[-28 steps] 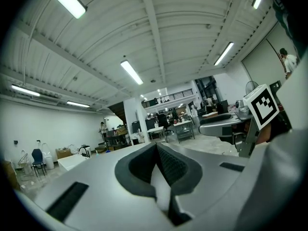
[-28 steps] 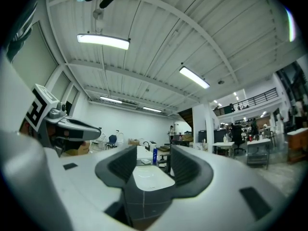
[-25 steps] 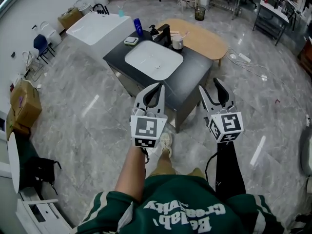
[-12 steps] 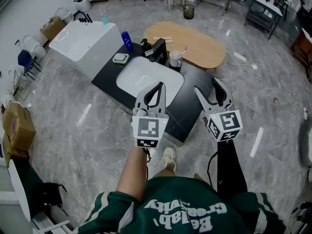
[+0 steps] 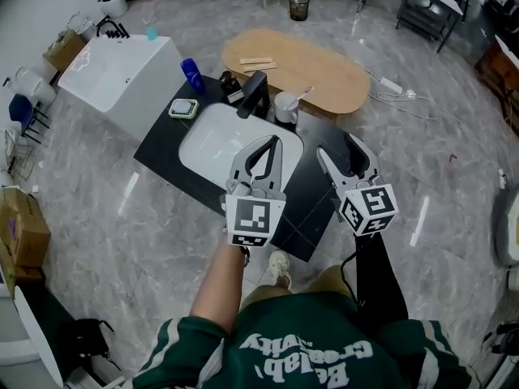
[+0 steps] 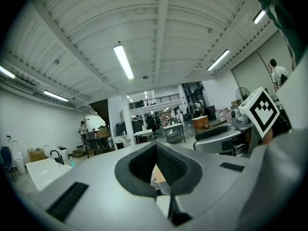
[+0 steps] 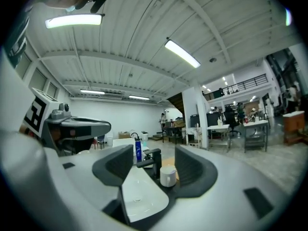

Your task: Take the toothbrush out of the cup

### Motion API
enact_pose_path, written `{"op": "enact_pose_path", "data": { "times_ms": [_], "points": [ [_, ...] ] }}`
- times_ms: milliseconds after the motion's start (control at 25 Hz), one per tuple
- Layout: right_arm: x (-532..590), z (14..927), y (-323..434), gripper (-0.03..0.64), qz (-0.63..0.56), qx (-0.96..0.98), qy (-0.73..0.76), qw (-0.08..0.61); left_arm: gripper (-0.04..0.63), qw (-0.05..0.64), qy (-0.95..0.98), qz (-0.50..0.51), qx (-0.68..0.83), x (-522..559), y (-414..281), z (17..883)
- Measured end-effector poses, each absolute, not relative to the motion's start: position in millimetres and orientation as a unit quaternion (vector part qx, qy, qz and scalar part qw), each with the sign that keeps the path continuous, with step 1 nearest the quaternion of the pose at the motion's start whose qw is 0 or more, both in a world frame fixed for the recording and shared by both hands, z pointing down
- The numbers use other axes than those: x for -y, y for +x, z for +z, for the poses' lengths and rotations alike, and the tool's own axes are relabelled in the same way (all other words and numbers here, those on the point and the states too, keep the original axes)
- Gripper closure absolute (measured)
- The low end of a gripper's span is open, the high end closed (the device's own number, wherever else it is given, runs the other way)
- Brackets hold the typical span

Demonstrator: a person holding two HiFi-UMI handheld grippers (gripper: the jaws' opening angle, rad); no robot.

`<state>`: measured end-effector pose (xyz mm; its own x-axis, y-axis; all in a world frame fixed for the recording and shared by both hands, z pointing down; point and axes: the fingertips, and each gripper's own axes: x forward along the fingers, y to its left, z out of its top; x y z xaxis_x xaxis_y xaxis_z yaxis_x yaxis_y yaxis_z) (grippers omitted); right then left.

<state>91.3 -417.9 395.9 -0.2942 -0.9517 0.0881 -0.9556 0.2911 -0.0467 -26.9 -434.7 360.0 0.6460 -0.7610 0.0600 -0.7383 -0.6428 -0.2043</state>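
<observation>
A white cup stands on the black counter to the right of the black faucet, with a pale toothbrush leaning out of it to the right. The right gripper view shows the cup far ahead between the jaws. My left gripper hangs shut over the white basin, its pads meeting at the tips. Over the counter's near right part, my right gripper is open; its jaws have just been opening wide, then closing slightly, with nothing between them.
A blue bottle and a soap dish stand at the counter's left. Behind the counter lies an oval wooden table. A second white sink unit stands at the left, and cardboard boxes line the wall.
The person has walked up to the counter. Both grippers, earlier short of its near edge, now hang over the basin and the counter top.
</observation>
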Motion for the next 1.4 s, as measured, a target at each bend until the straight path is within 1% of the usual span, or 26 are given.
{"op": "enact_pose_path", "data": {
  "times_ms": [160,280,400,560,720,1040,1400],
  "points": [
    [445,415,101,0.371,0.08,0.801,0.593,-0.011,0.601,0.065,-0.898,-0.072,-0.43,458,-21,373],
    [471,429,105,0.4,0.115,0.811,0.571,-0.053,0.601,0.064,-0.889,-0.064,-0.45,477,-18,376],
    [500,447,117,0.41,0.156,0.809,0.56,-0.084,0.601,0.064,-0.88,-0.063,-0.467,495,-11,376],
    [540,479,129,0.414,0.202,0.812,0.541,-0.085,0.601,0.049,-0.867,-0.066,-0.491,514,1,383],
    [578,512,139,0.465,0.241,0.814,0.521,-0.086,0.601,0.017,-0.86,-0.049,-0.508,533,13,390],
    [639,572,141,0.463,0.317,0.802,0.496,-0.096,0.601,0.016,-0.834,-0.076,-0.546,564,21,408],
    [679,603,129,0.471,0.377,0.789,0.467,-0.133,0.601,0.001,-0.813,-0.097,-0.573,587,11,430]
  ]
}}
